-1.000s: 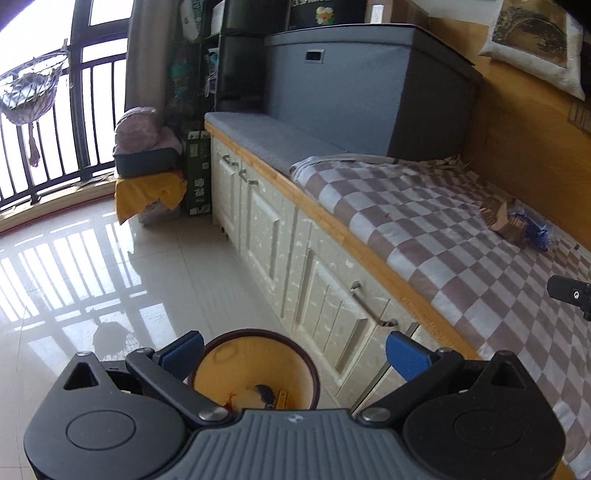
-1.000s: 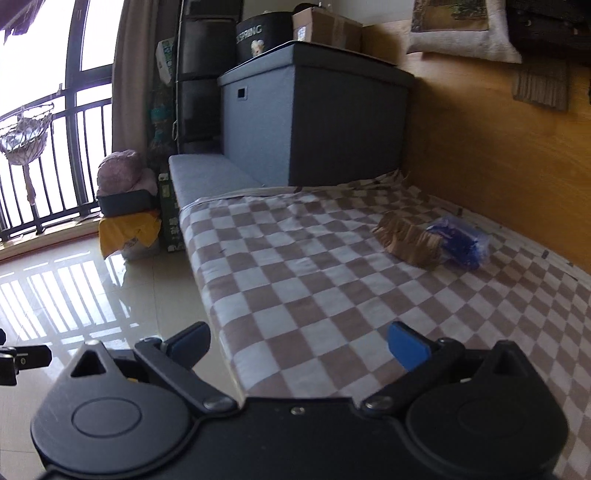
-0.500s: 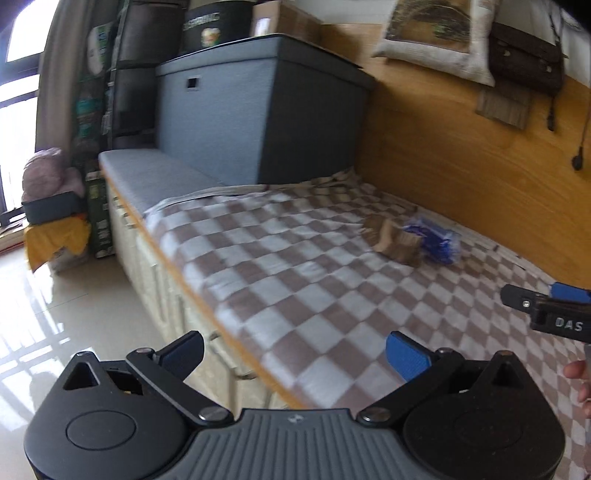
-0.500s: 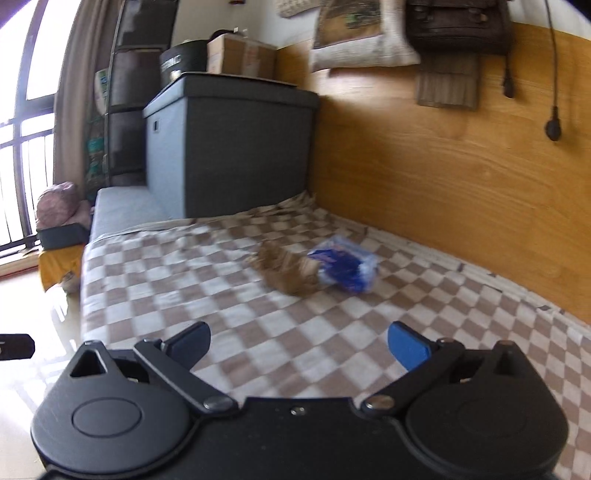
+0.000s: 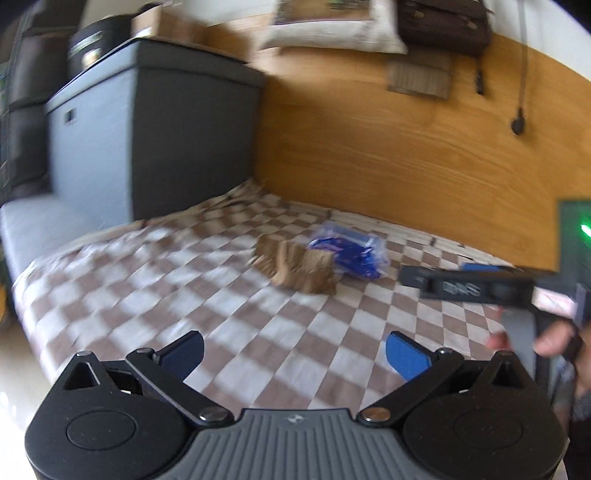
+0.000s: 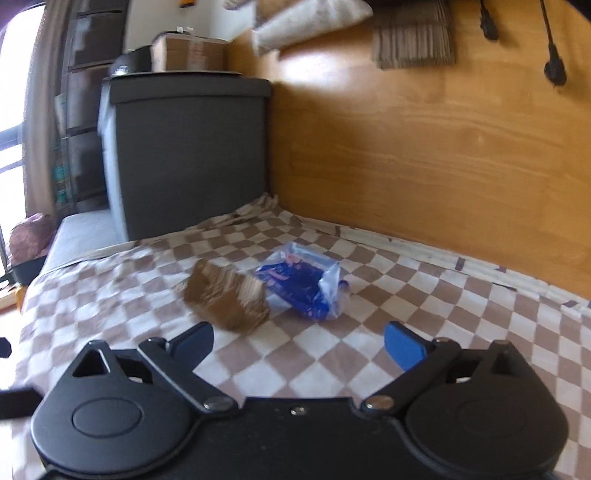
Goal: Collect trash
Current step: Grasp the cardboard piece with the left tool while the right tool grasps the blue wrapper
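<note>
A crumpled brown cardboard piece [image 5: 295,267] [image 6: 227,297] and a blue-and-clear plastic wrapper [image 5: 349,249] [image 6: 304,286] lie side by side on the brown-and-white checkered cover [image 5: 221,314] [image 6: 332,350]. My left gripper [image 5: 295,352] is open and empty, above the cover, short of the trash. My right gripper [image 6: 299,341] is open and empty, close in front of both pieces. It also shows from the side in the left wrist view [image 5: 461,280], just right of the wrapper.
A wooden wall panel [image 6: 424,147] runs behind the cover. A large grey storage box [image 5: 147,129] [image 6: 184,155] stands at the far left end, with a cardboard box [image 6: 188,53] on top. A pillow [image 5: 332,26] and a brown bag [image 5: 443,22] hang above.
Both grippers have swung right, away from the floor and the yellow bin, and moved in over the checkered cover toward the cardboard and wrapper. Both stay open.
</note>
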Action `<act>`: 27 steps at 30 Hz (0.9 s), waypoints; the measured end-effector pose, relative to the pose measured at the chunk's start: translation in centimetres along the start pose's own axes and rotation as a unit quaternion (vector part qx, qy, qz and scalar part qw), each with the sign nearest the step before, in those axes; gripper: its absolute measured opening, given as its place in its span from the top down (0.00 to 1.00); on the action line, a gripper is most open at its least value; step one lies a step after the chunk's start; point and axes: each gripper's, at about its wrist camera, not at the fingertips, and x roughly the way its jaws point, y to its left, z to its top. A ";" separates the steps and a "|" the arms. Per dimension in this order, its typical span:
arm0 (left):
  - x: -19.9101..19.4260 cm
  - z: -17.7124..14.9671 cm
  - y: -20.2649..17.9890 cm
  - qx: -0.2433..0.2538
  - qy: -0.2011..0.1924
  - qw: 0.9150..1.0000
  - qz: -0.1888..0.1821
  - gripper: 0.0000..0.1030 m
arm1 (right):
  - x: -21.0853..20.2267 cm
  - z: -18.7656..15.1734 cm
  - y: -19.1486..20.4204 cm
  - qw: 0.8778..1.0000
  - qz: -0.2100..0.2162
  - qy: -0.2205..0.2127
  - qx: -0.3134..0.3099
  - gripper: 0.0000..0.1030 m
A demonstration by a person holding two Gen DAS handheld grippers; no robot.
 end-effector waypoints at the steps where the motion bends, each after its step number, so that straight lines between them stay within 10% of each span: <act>1: 0.6 0.2 -0.2 0.009 -0.005 1.000 -0.006 0.00 | 0.9 0.3 -0.1 1.000 -0.003 0.001 0.005 0.05; 27: 16.7 4.1 -2.0 0.114 -0.005 0.993 -0.002 0.16 | 15.6 0.8 -6.6 0.987 0.077 0.036 0.136 0.27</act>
